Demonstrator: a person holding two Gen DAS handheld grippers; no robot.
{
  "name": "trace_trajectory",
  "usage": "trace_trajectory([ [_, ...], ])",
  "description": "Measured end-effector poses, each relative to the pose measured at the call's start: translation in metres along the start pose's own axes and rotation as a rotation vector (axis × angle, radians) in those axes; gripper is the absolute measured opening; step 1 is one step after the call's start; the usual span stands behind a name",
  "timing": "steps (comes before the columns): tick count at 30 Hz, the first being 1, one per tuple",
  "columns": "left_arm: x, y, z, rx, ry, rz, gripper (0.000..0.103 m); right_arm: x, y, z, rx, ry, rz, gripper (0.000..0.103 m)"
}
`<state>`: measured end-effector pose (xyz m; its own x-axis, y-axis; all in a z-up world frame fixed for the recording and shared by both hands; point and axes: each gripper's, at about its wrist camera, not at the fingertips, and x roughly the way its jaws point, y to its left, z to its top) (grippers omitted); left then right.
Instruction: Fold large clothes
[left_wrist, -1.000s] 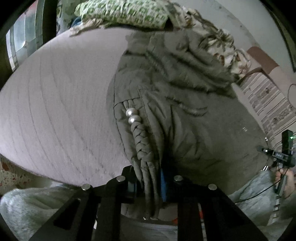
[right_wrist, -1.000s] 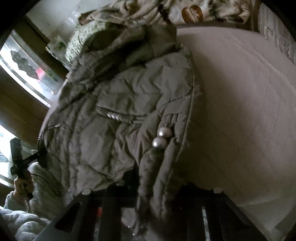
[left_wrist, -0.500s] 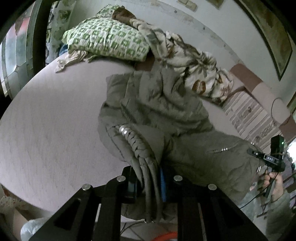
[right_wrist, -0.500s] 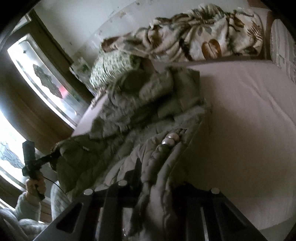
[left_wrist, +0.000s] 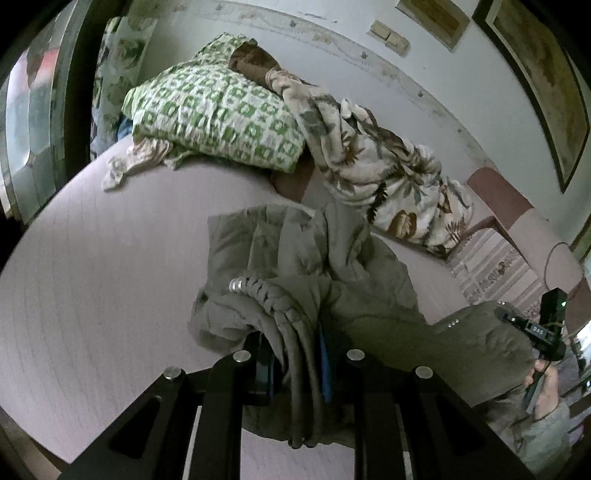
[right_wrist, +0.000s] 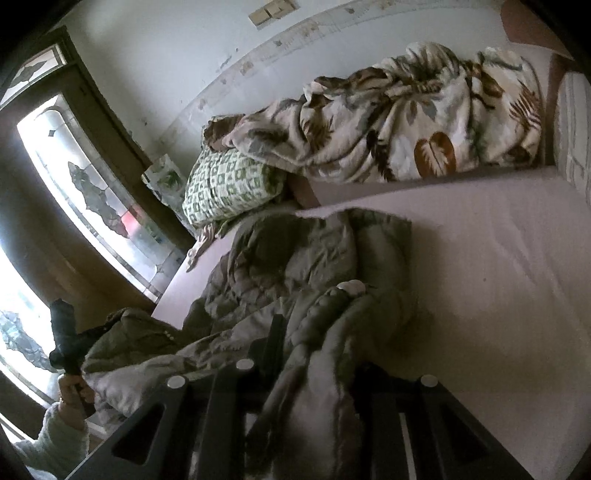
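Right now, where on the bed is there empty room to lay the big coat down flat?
Bare pink sheet lies left of the coat, up to the green pillow. More bare sheet lies right of the coat, below the leafy blanket. The bed's head is crowded with the pillow and blanket.

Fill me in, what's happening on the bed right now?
A person is folding a grey-green padded jacket on a pink bed. The left gripper has its jaws shut on the jacket's braided cuff, and the right gripper is shut on another bunch of the same jacket. The near end is lifted while the rest lies crumpled on the mattress. A green checked pillow and a leaf-print blanket sit at the head of the bed.
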<state>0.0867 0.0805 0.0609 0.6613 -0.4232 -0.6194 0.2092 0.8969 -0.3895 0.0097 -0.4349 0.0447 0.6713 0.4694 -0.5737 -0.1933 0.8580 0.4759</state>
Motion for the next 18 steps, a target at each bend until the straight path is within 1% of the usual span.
trace_trajectory([
  [7,0.030,-0.002,0.040,-0.011,-0.011,0.035,0.019,0.025,-0.011,0.041,0.059,-0.011,0.002,0.019],
  [12,0.067,0.006,0.072,-0.053,0.002,0.079,0.019,0.053,-0.026,0.072,0.140,-0.006,0.011,0.019],
  [18,0.116,0.015,0.101,-0.071,0.001,0.171,0.019,0.098,-0.048,0.105,0.214,0.006,-0.050,0.019],
])
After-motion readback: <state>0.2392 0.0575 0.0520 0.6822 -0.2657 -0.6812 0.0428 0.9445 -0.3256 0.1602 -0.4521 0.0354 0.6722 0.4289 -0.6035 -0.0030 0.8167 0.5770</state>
